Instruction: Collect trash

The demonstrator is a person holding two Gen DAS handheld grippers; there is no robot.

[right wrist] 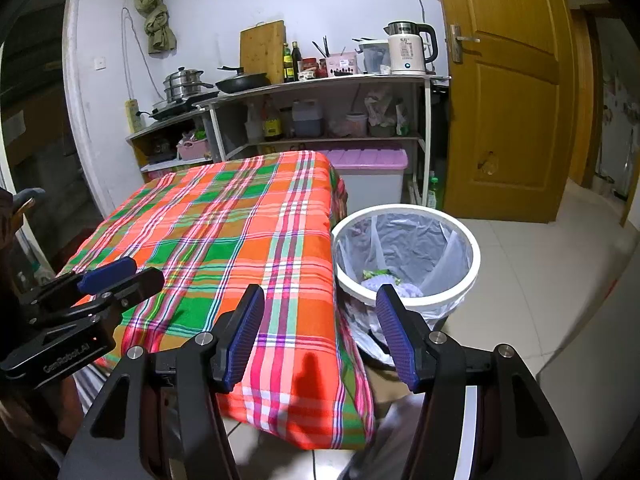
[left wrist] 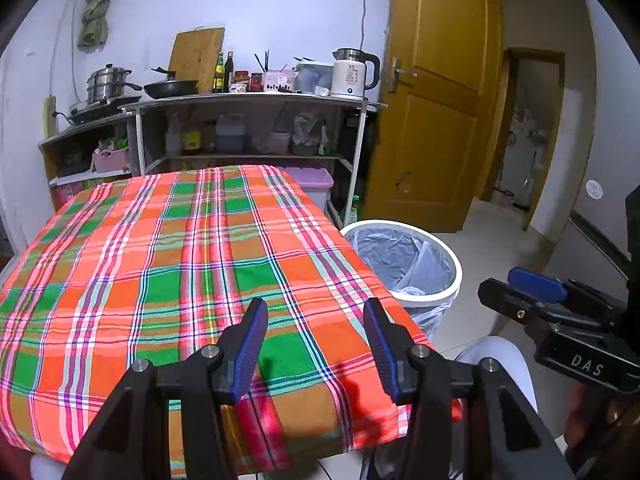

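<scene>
Both tongs are apart and hold nothing. The left tongs [left wrist: 316, 344] hang above the near edge of the desk, which is covered by an orange, green and pink plaid cloth [left wrist: 180, 264]. The right tongs [right wrist: 320, 332] hang over the desk's near right corner, with the plaid cloth [right wrist: 240, 240] below them on the left and the bin ahead of them on the right.

No trash shows anywhere on the cloth in either view. What can be seen of the task's thing lies in the round white plastic bin lined with a clear grey bag [left wrist: 452, 264], which stands on the tiled floor just beside the desk, at about two o'clock from the left tongs. In the right wrist view the bin [right wrist: 472, 268] sits at about one o'clock, and at its bottom lie a crumpled green wrapper [right wrist: 378, 273] and pale lilac crumpled paper [right wrist: 404, 290].

By the look of it, the collecting is done or close to it, so the step in hand is a check for leftovers. To do that well:

- Sweep both views slowly over the far half of the cloth and its hanging edges, where the busy plaid pattern could hide a small scrap.
- Look at the floor around the bin's foot, at three to five o'clock from the desk corner; part of it is hidden behind the tongs.
- Keep both tongs apart and well clear of the cloth, since a snagged fold would drag it.
- Keep the loose bag rim from being pushed inward if anything more is dropped in.
</scene>
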